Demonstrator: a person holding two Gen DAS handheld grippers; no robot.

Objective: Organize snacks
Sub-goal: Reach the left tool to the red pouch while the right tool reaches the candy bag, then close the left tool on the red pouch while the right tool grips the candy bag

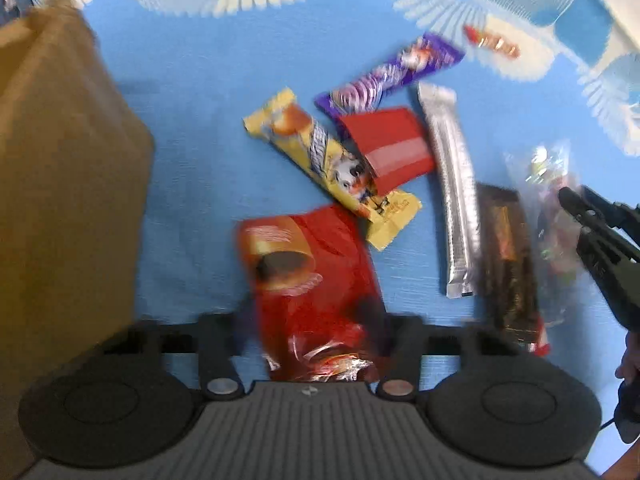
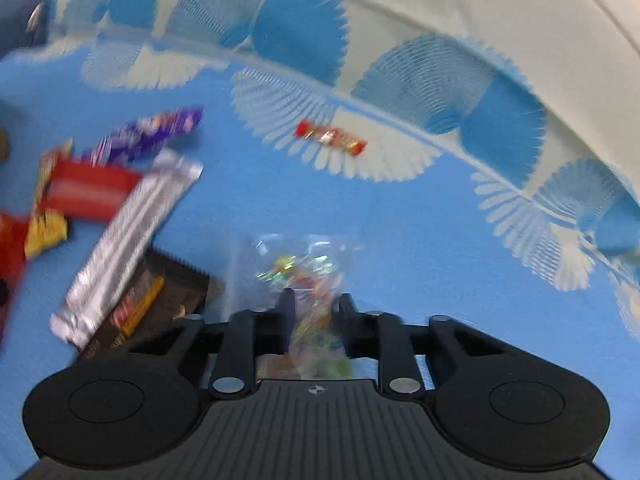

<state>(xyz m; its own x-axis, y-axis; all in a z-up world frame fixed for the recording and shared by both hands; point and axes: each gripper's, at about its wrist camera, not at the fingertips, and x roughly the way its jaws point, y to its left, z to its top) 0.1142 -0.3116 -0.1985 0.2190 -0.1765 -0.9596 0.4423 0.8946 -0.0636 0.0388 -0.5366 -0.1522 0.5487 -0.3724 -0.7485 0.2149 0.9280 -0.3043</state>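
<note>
Both grippers are already committed to a snack each, which suggests two pickups at once from the loose pile on the blue patterned cloth [image 1: 208, 80]. The left gripper [image 1: 316, 332] is clamped on the lower end of the red snack pouch [image 1: 308, 276], taking it by the crimped end where the foil is easiest to pinch. The right gripper [image 2: 314, 312] is pressed together on the clear candy bag [image 2: 298, 268], which lies at the pile's outer side, just beside the dark brown bar [image 2: 160, 300]. The brown paper bag [image 1: 60, 184] stands near the pile, probably the destination. The silver bar [image 1: 452, 184], yellow bar [image 1: 332, 168], purple bar [image 1: 396, 72] and red box [image 1: 388, 148] lie overlapping; a small red candy [image 2: 330, 136] lies apart.
</note>
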